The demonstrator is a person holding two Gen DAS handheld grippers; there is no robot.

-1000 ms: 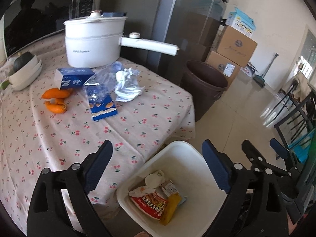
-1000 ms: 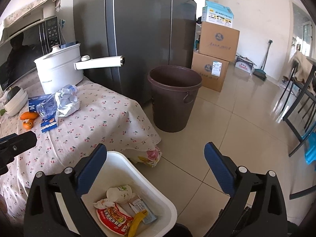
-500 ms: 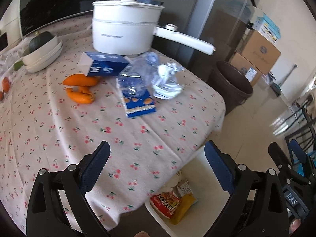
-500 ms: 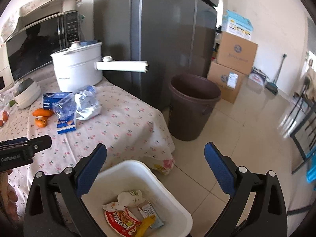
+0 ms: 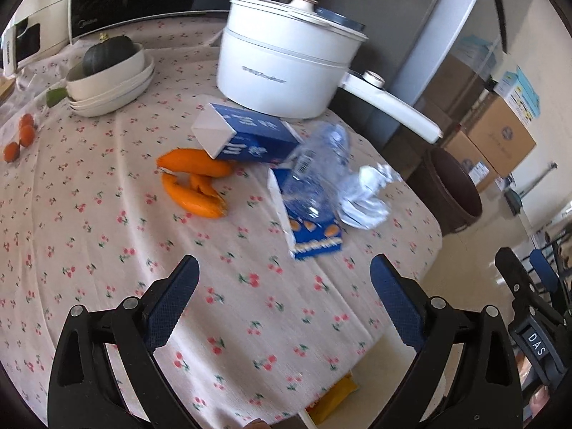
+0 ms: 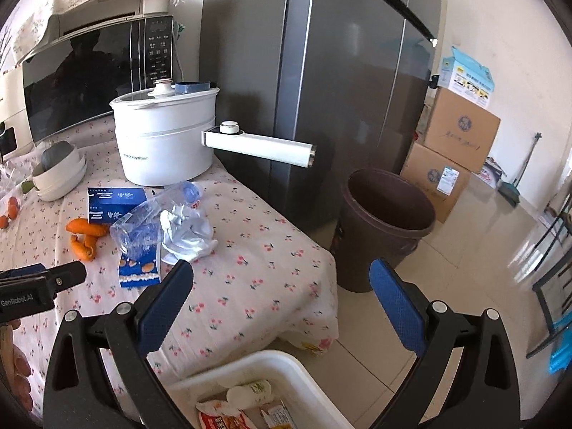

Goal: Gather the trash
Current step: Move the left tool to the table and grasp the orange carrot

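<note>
Both grippers' fingers are spread wide and empty: left gripper [image 5: 282,307] over the table [image 5: 107,250], right gripper [image 6: 282,307] above the white bin [image 6: 304,368]. Bottle [image 5: 318,171], crumpled wrapper [image 5: 368,196] and blue boxes [image 5: 246,136] lie touching, beside peels [image 5: 193,186], near the pot [image 5: 286,64].

- The left tongs [image 5: 282,286] were a black frame with triangular cut-outs, each arm fixed with round silver screws.
- Their inner pads [image 5: 171,300] were blue and finely textured.
- The right tongs [image 6: 280,293] had the same build: black arms, silver screws, blue textured pads [image 6: 397,304].
- Seen from the left wrist, the right unit's black body carried a white label reading "DAS".
- Seen from the right wrist, the left unit's black body bore white lettering, "GenRobot.AI".
</note>
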